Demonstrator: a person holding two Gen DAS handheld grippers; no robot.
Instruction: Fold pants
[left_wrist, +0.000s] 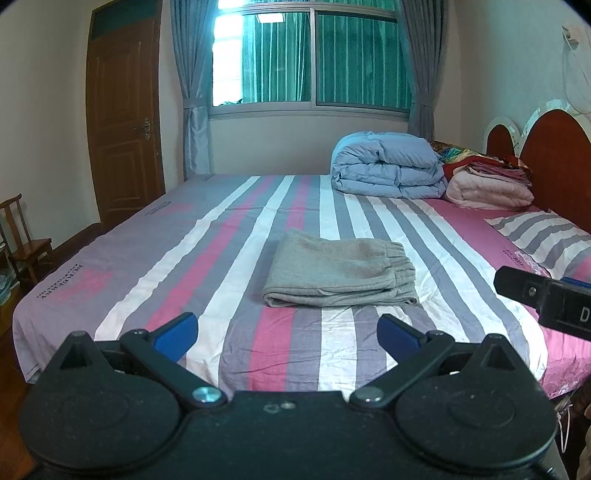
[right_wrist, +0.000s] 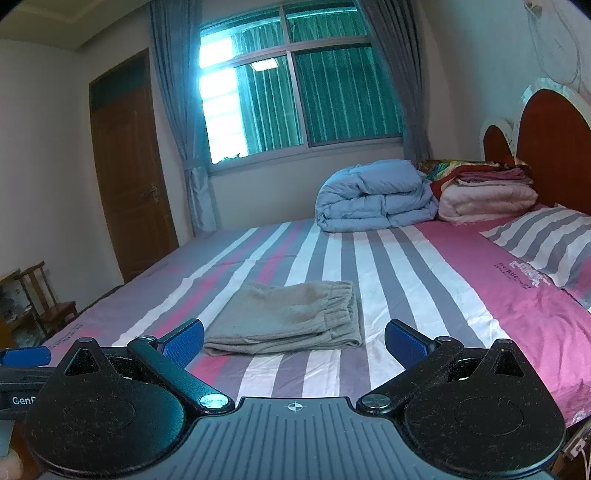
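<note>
The grey pants (left_wrist: 338, 271) lie folded into a flat, thick rectangle on the striped bed (left_wrist: 229, 236), elastic waistband bunched at the right end, folded edge toward the cameras. They rest just ahead of the left claw (left_wrist: 287, 330) and ahead, slightly left, of the right claw (right_wrist: 294, 339); both claws hang spread wide, holding nothing, clear of the cloth. The left wrist view catches the right claw's black body at its right edge; the right wrist view shows the left claw's blue pad (right_wrist: 26, 355) at its lower left.
</note>
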